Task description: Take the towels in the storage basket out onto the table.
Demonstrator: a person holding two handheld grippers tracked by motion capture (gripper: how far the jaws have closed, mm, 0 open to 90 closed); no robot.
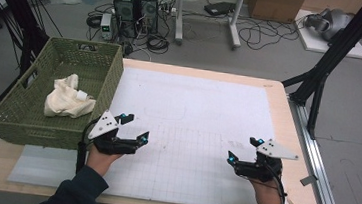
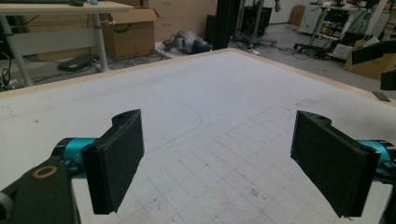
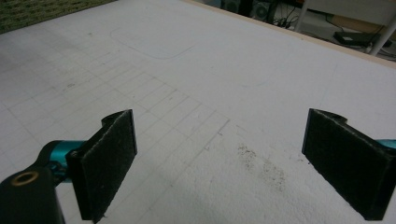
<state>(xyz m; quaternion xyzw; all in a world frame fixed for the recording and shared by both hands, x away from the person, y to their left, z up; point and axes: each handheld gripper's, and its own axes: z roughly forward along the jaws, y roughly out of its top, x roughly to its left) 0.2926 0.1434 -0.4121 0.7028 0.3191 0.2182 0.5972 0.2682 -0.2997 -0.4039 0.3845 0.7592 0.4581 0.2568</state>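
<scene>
Left gripper: the black two-jaw left gripper (image 1: 136, 128) was held low, jaws wide apart, empty
Right gripper: the black two-jaw right gripper (image 1: 243, 149) matched it, jaws spread

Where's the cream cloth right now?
In the high view the cream cloth lies bunched inside the green woven basket at the table's left edge, just beyond the left gripper, which is open and not touching it.

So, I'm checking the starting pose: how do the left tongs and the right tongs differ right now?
The left tongs sit right beside the green basket, while the right tongs sit near the table's far right edge, well away from it. The left tongs point up and right across the white mat; the right tongs point up and left. Both are open, hold nothing, and hover low over the mat.
</scene>
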